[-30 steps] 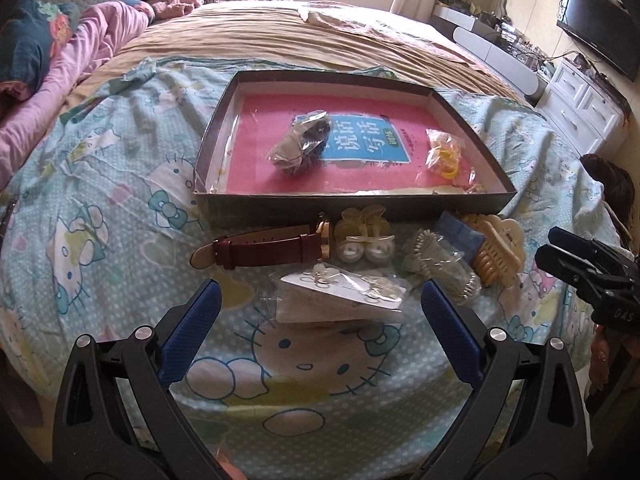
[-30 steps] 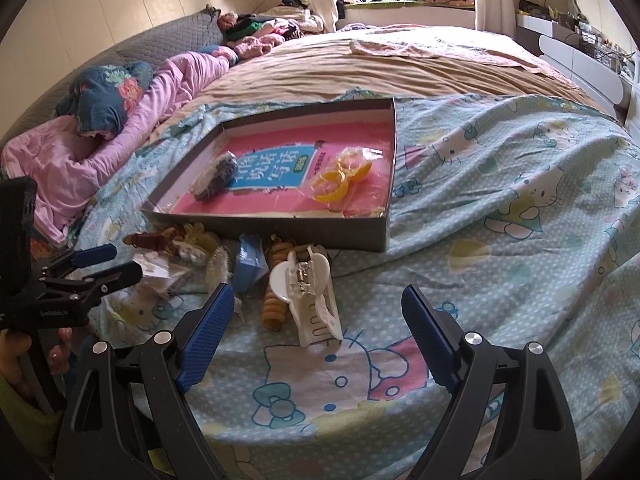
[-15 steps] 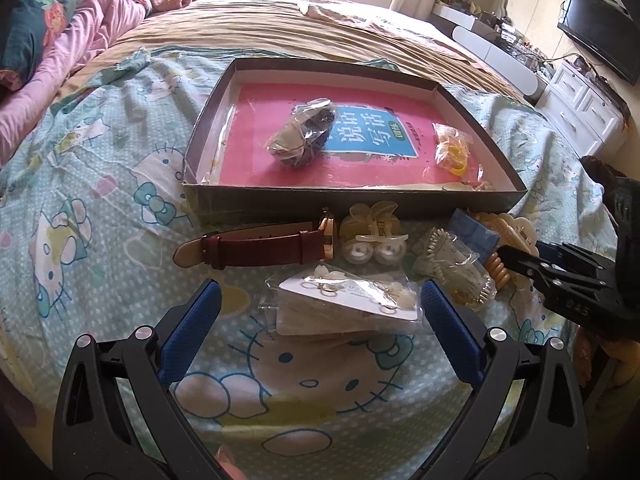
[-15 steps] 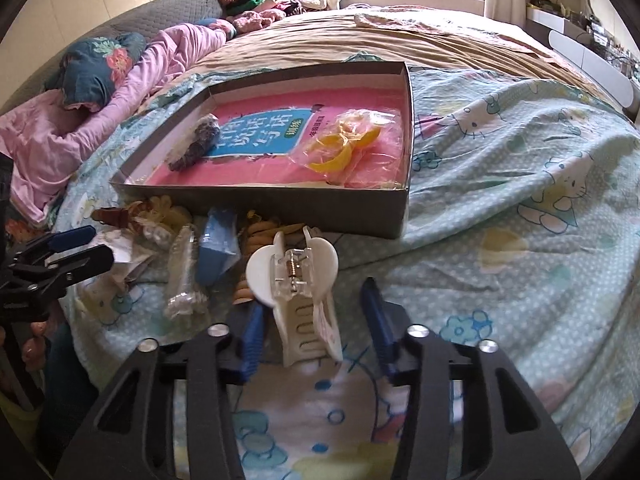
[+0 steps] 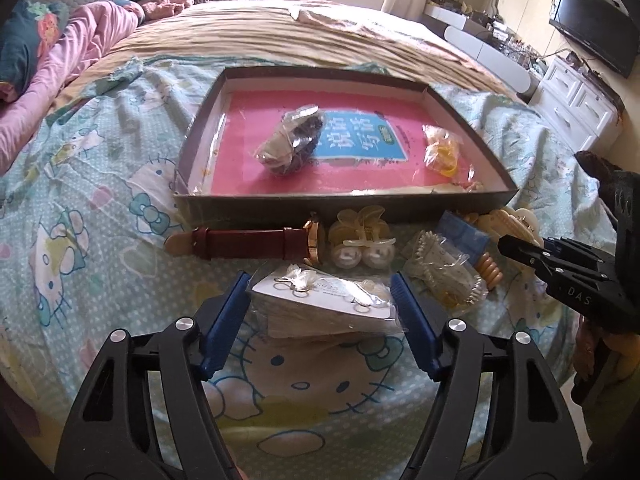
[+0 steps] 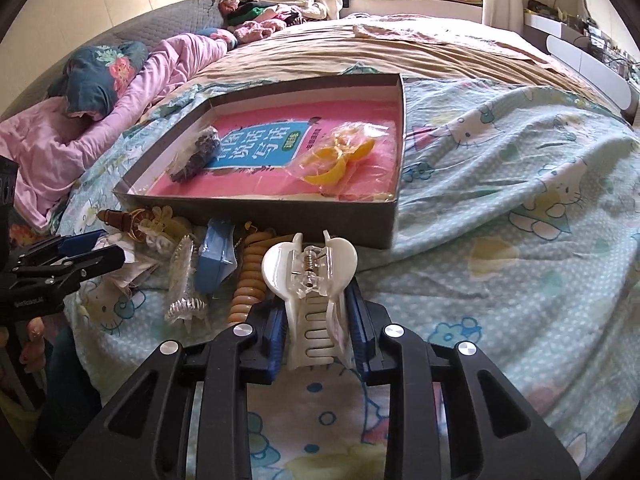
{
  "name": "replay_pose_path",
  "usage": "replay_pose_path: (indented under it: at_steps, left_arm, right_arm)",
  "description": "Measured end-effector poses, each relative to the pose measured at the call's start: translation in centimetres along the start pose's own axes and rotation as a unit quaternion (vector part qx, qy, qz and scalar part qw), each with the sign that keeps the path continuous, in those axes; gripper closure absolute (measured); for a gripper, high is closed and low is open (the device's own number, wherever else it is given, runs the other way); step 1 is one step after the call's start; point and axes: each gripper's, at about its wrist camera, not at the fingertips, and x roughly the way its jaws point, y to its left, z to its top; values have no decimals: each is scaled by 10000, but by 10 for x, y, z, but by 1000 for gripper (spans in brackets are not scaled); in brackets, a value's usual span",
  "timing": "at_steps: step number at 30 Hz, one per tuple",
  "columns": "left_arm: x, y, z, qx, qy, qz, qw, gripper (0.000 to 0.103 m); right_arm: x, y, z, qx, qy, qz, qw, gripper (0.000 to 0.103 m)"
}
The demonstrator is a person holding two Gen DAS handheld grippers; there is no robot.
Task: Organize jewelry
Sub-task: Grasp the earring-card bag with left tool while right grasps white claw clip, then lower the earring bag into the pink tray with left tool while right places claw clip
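While clamping clip (image 6: pixel 310 280): right tongs (image 6: pixel 316 334)

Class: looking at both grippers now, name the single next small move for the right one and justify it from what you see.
Probably lift the white claw clip toward the box: the right gripper has its blue pads against both sides of the clip, which lies on the bedspread just outside the box.

A white heart-shaped hair claw (image 6: pixel 310 280) is being framed by the blue pads (image 6: pixel 276 330) of the black right gripper (image 6: pixel 316 328). Ahead of the left gripper (image 5: pixel 320 320), a brown watch strap (image 5: pixel 244 243) is being shown beside cream clips (image 5: pixel 362 236). Beyond, a grey box (image 5: pixel 344 208) lined in pink and blue is being set off by a pale blue cartoon-cat sheet (image 5: pixel 100 200).
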Motion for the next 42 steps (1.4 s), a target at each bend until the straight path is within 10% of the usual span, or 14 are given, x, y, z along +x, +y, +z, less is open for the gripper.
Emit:
replay_pose_path:
  at_steps: [42]
  left_arm:
    - [-83, 54, 45, -740, -1182, 161, 9901, 39]
  right_arm:
    - [-54, 54, 57, -416, -925, 490, 9936, 77]
